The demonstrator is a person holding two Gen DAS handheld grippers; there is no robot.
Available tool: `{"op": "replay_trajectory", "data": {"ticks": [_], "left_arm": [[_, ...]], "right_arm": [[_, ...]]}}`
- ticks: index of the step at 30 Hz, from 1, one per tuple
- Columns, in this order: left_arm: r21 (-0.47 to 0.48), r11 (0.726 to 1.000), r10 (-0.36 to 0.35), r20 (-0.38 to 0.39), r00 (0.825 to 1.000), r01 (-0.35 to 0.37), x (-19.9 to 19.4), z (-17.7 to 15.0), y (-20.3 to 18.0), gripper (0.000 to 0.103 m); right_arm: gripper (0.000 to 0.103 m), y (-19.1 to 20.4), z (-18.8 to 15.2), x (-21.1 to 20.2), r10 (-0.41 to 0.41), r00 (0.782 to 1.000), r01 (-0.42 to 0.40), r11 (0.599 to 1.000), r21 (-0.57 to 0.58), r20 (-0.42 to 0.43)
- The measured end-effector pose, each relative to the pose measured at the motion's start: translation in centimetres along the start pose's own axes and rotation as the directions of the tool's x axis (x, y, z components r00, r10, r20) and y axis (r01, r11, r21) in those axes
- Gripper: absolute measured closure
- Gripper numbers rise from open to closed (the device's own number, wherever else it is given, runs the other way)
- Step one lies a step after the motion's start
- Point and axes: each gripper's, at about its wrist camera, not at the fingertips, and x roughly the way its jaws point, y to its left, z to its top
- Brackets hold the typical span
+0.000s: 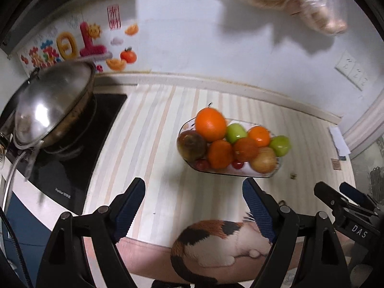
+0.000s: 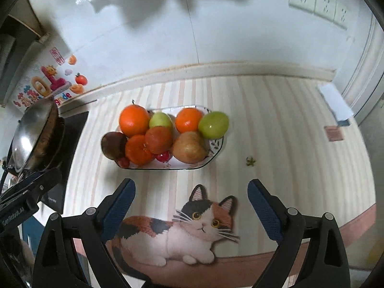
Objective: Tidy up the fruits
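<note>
A glass fruit plate [image 1: 273, 173] [image 2: 216, 152] sits on a striped mat with a cat picture. It holds several oranges [image 1: 210, 124] [image 2: 134, 120], two green apples [image 1: 279, 146] [image 2: 213, 124], a dark red apple [image 1: 191, 147] [image 2: 113, 145], a yellow-brown pear [image 1: 264, 160] [image 2: 190, 147] and small red cherry tomatoes [image 2: 163, 156]. My left gripper [image 1: 194, 192] is open and empty, just short of the plate. My right gripper [image 2: 192, 193] is open and empty, also in front of the plate, and shows at the right edge of the left wrist view [image 1: 343, 194].
A steel wok with a lid [image 1: 52, 105] [image 2: 33, 132] stands on a black cooktop [image 1: 72, 168] at the left. A white wall with colourful stickers [image 1: 72, 45] and sockets [image 2: 319, 2] rises behind. A small dark scrap [image 2: 250, 160] lies on the mat right of the plate.
</note>
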Motion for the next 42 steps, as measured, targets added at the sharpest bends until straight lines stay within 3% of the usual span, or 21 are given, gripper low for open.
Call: {"op": "replay_trajectory", "data": {"ticks": [10, 23, 33, 42], "left_arm": [[0.027, 0.999, -0.032, 0.085, 0.996, 0.029, -9.3, -3.9, -0.7, 0.02], [0.124, 0.992, -0.06, 0.176, 0.982, 0.039, -18.9, -10.6, 1.5, 0.02], [0.142, 0.988, -0.099, 0.22, 0.97, 0.068, -24.5, -14.2, 2.1, 0.02], [0.134, 0.989, -0.096, 0.242, 0.966, 0.065, -26.6, -16.0, 1.7, 0.02]], "right_arm": [[0.004, 0.7, -3.4, -10.6, -0.015, 0.994, 0.021, 0.998, -0.056, 0.105], [0.003, 5.1, -13.7, -23.3, -0.057, 0.974, 0.062, 0.998, -0.014, 0.219], [0.003, 6.9, -19.6, -30.5, -0.057, 0.959, 0.064, 0.998, -0.016, 0.278], [0.003, 6.1, -22.0, -33.3, -0.025, 0.957, 0.031, 0.999, -0.016, 0.29]]}}
